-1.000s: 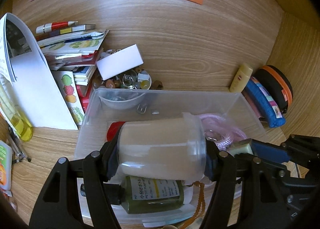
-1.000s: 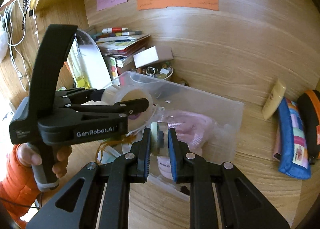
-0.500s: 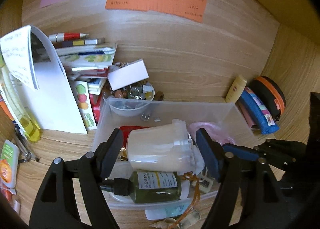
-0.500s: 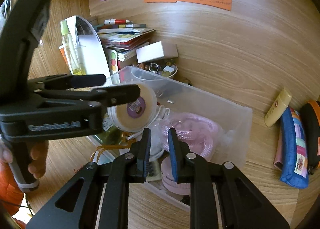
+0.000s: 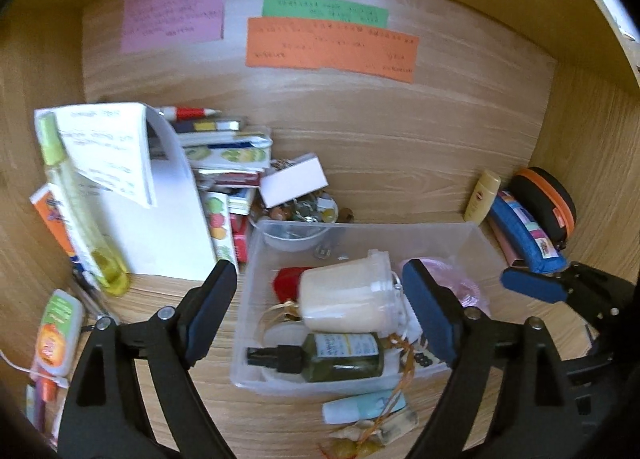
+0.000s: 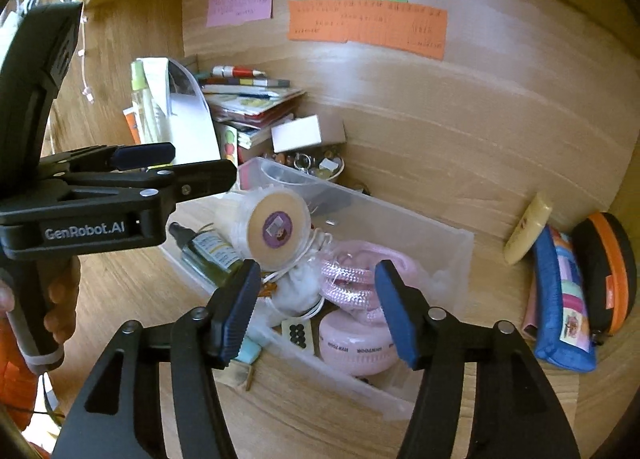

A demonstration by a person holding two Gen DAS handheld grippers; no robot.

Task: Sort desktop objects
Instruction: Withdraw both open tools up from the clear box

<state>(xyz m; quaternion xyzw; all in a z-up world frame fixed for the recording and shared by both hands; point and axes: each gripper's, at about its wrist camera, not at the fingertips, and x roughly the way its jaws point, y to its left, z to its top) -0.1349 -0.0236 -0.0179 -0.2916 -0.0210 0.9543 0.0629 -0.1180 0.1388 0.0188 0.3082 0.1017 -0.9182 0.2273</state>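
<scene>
**Both claws open over the bin**

The left claw (image 5: 320, 315) stands wide apart, its jaws having just been opening, with nothing pressed between the pads. The white jar (image 5: 346, 295) lies on its side inside the clear bin (image 5: 460, 235), free of the pads, resting above a green bottle (image 5: 340, 355) that lies along the bin's near wall. A red lid (image 5: 286, 283) shows just behind the jar.

The right claw (image 6: 316, 311) has also just been opening; its jaws are parted and grip nothing. Below and between them sit a pink rope (image 6: 352, 275) and a pink round case (image 6: 352, 347), both in the bin (the rope on top of the case). A small white pouch (image 6: 296, 291) lies beside the rope.

The bin rests on the counter (image 5: 168, 299). Behind it is a bowl (image 5: 292, 235) of small trinkets and a stack of books (image 5: 228, 155). To the right, against the side wall, lie a cream tube (image 5: 482, 197), a blue pouch (image 5: 528, 235) and a black case (image 5: 548, 195). A person's hand (image 6: 60, 299) holds the left claw's handle.
</scene>
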